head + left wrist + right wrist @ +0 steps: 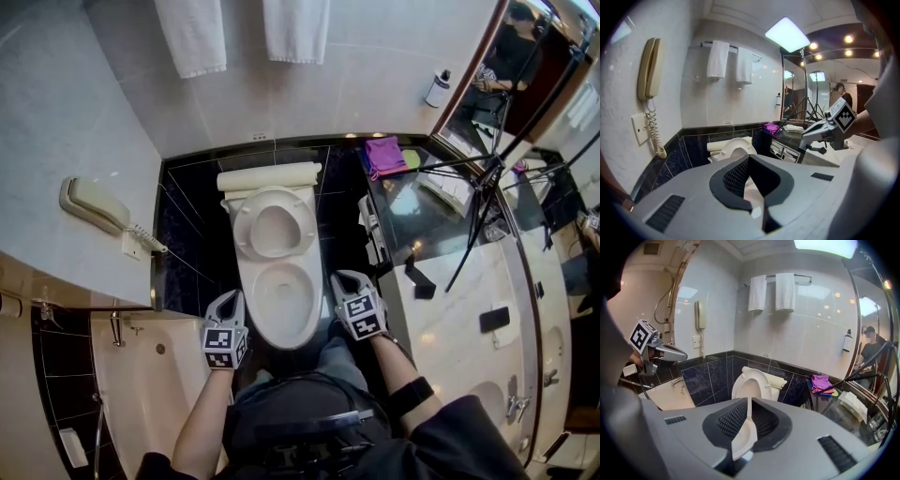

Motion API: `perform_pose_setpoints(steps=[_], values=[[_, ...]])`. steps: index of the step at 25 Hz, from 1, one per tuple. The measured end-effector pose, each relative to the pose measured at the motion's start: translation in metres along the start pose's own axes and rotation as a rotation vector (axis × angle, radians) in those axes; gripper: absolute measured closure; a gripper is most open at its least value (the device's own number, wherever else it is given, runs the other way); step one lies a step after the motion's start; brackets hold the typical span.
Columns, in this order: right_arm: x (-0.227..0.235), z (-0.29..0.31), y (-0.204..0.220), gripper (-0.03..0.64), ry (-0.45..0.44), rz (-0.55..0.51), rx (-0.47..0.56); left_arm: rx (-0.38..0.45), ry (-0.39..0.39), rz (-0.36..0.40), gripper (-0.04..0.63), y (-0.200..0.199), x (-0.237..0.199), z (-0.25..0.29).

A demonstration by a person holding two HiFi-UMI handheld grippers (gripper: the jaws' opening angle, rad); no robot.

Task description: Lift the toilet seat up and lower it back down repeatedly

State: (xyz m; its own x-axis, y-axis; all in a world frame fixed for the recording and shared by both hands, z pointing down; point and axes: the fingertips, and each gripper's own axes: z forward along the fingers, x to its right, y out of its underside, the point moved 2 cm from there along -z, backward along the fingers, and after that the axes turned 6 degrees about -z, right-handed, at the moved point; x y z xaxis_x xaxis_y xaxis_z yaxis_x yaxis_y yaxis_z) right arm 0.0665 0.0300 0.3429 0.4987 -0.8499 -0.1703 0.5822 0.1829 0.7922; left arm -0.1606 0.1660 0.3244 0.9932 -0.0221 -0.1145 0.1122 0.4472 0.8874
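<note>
Grippers flank the toilet bowl (281, 337) — the left gripper (229, 300) just beside its left rim, the right gripper (345, 279) just beside its right. The left jaws meet at the tips and hold nothing. The right jaws stand a sliver apart; white porcelain shows through the slit, and whether the pads touch it cannot be told. Ahead of both tips the toilet seat (306, 223) stands raised, well apart from either tool. In each gripper view the tool's own grey body hides most of the bowl — only the upright seat clears it.
</note>
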Motion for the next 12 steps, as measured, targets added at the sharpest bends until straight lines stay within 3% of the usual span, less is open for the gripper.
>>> perform_pose_setpoints(steps=[6, 12], values=[[0.032, 0.036, -0.017, 0.477, 0.022, -0.143, -0.039, -0.016, -0.024, 0.047, 0.595, -0.004, 0.001, 0.025], [0.063, 0.086, -0.031, 0.403, 0.012, -0.259, -0.047, -0.04, -0.034, 0.032, 0.595, -0.012, 0.011, 0.059]])
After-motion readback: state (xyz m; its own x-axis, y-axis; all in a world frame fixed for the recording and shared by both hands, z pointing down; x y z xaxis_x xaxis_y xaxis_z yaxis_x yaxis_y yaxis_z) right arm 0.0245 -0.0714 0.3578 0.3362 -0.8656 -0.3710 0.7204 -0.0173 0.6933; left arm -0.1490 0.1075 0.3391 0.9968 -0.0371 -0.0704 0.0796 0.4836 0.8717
